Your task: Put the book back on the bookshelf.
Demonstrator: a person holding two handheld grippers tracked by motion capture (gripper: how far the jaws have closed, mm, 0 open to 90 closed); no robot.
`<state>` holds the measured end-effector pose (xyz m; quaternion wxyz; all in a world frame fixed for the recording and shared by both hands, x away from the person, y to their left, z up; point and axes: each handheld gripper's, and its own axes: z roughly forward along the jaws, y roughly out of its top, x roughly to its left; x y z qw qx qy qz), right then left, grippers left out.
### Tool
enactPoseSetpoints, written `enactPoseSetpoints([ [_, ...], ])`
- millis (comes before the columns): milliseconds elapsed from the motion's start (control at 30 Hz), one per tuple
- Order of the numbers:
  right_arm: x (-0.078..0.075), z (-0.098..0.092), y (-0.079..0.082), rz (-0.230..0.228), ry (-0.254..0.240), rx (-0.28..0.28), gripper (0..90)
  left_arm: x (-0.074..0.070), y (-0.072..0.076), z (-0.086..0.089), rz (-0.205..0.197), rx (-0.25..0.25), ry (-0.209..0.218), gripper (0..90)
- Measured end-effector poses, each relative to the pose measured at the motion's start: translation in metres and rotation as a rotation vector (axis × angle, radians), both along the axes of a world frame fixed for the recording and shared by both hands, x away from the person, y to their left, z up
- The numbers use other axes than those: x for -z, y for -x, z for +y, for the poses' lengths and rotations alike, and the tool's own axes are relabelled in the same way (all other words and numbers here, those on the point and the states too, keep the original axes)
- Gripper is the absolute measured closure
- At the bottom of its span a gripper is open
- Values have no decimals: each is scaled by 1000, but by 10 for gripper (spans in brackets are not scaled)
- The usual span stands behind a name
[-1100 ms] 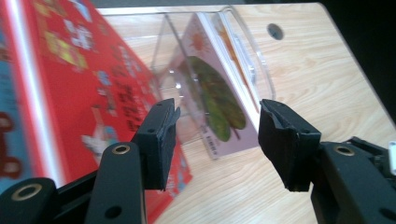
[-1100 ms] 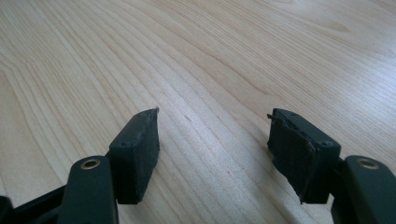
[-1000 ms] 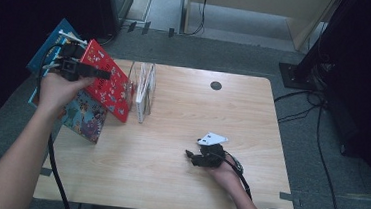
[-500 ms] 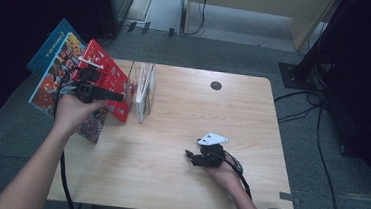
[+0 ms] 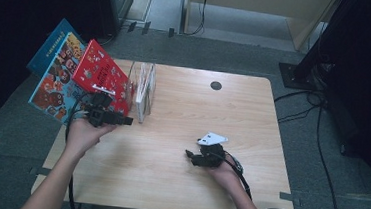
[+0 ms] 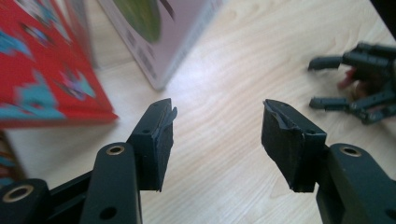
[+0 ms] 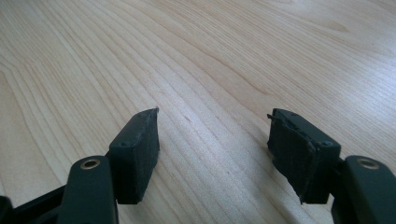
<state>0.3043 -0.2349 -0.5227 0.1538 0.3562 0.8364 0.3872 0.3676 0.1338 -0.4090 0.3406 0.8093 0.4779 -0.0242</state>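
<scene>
Your left gripper (image 5: 122,120) sat low over the pale wooden table (image 5: 178,174), its jaws apart with nothing between them; they had just been opening a little further. It was just in front of the red picture book (image 5: 100,73), which leaned tilted at the table's left edge against the larger illustrated book with the blue border (image 5: 52,81), beside the clear acrylic book stand (image 5: 144,91). Your right gripper (image 5: 192,157) rested on the table, well apart, jaws open and empty.

Red picture book (image 5: 100,73), tilted, seemingly leaning against clear rack (image 5: 143,88).
</scene>
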Motion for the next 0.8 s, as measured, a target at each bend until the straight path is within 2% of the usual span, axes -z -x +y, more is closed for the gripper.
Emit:
enactPoseSetpoints([
  [133,0,0,0,1,0,1,337,13,8,-7,-15,8,-8,440],
  [267,0,0,0,2,1,0,337,29,12,-15,10,27,6,433],
  [333,0,0,0,2,1,0,337,32,12,-18,9,37,1,431],
  [367,0,0,0,2,0,0,337,39,14,-23,4,47,-7,431],
  [567,0,0,0,3,0,1,337,59,16,-35,25,60,-15,429],
  [800,0,0,0,3,1,1,337,74,17,-46,15,62,-24,428],
])
